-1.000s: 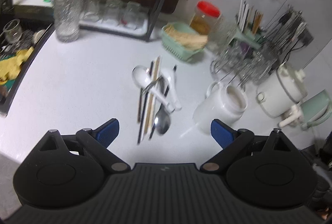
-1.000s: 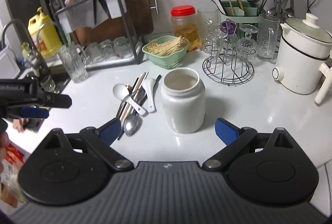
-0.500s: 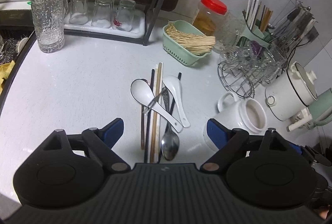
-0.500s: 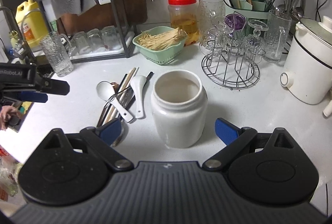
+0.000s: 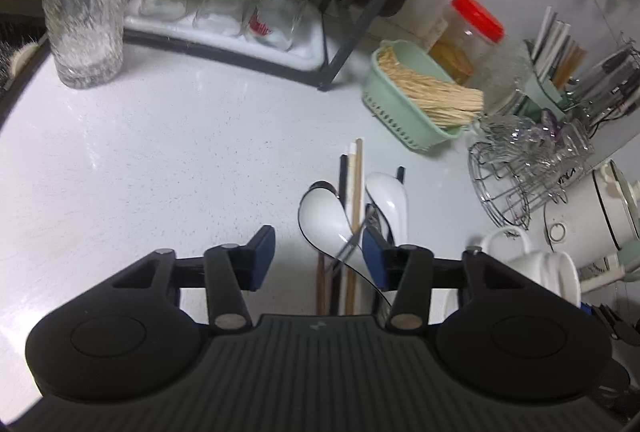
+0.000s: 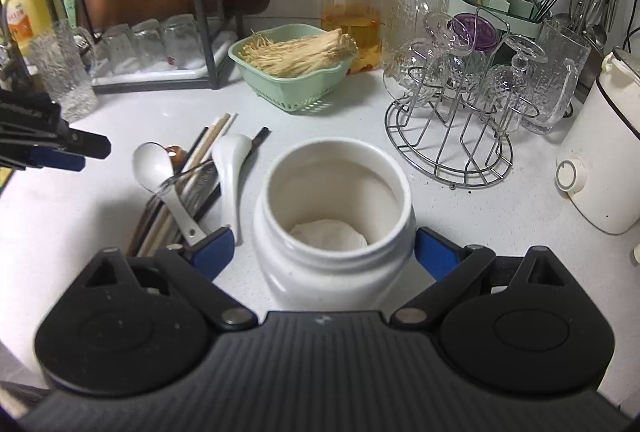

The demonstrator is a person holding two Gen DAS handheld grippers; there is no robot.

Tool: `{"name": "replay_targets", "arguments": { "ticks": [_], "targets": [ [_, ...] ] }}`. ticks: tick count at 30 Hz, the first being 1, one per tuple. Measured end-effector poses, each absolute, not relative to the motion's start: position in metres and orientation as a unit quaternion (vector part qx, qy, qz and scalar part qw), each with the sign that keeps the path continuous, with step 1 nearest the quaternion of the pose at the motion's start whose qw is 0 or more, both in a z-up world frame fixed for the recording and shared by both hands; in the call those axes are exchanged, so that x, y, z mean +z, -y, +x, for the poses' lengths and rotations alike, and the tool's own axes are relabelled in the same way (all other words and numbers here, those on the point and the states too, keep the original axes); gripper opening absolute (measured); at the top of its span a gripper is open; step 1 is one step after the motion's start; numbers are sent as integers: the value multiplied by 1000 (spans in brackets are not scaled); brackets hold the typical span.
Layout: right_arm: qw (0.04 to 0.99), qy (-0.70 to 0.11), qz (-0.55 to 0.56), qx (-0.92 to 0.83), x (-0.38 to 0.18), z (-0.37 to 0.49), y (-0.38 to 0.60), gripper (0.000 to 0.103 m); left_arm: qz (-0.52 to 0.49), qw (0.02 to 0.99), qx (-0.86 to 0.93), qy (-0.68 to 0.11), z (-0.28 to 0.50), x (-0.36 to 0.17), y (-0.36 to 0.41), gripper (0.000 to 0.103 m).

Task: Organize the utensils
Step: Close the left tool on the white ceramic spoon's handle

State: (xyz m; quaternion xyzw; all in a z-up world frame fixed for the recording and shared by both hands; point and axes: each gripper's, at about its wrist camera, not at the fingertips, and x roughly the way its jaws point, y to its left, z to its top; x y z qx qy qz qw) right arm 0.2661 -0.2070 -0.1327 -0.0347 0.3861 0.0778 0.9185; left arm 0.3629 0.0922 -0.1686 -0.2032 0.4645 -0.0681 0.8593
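Note:
A loose pile of utensils [image 5: 354, 192] lies on the white counter: two white ceramic spoons, a metal spoon and several chopsticks. My left gripper [image 5: 318, 258] hovers low over the pile's near end. Its jaws are closing, with chopsticks and a spoon handle in the gap and no pad touching them. From the right wrist view the left gripper [image 6: 60, 152] shows left of the pile [image 6: 192, 172]. An empty white ceramic jar [image 6: 332, 216] stands between the blue pads of my right gripper [image 6: 323, 250]. Those jaws are closing slightly, and a gap shows at the left pad.
A green basket of pale strands [image 6: 296, 68], a red-lidded jar [image 6: 354, 8] and a wire rack of glasses [image 6: 452, 104] stand behind. A dish rack with upturned glasses [image 5: 224, 4] and a tall glass mug [image 5: 86, 8] are at the left. A white cooker [image 6: 600, 152] is at the right.
The left gripper came down and forward onto the near end of the utensil pile, and its jaws narrowed. The right gripper closed in on the jar, which now sits between its fingers.

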Motion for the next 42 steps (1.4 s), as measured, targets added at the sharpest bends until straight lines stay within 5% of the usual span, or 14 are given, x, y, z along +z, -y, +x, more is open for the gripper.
{"name": "replay_targets", "arguments": {
  "ticks": [10, 29, 42],
  "targets": [
    [913, -402, -36, 61, -139, 270, 204, 90, -205, 853, -85, -473, 400, -197, -96, 44],
    [904, -421, -44, 66, -137, 280, 200, 90, -193, 858, -94, -466, 409, -214, -93, 7],
    [907, -414, -46, 68, -137, 275, 197, 90, -158, 886, -67, -432, 389, -180, -93, 5]
  ]
}}
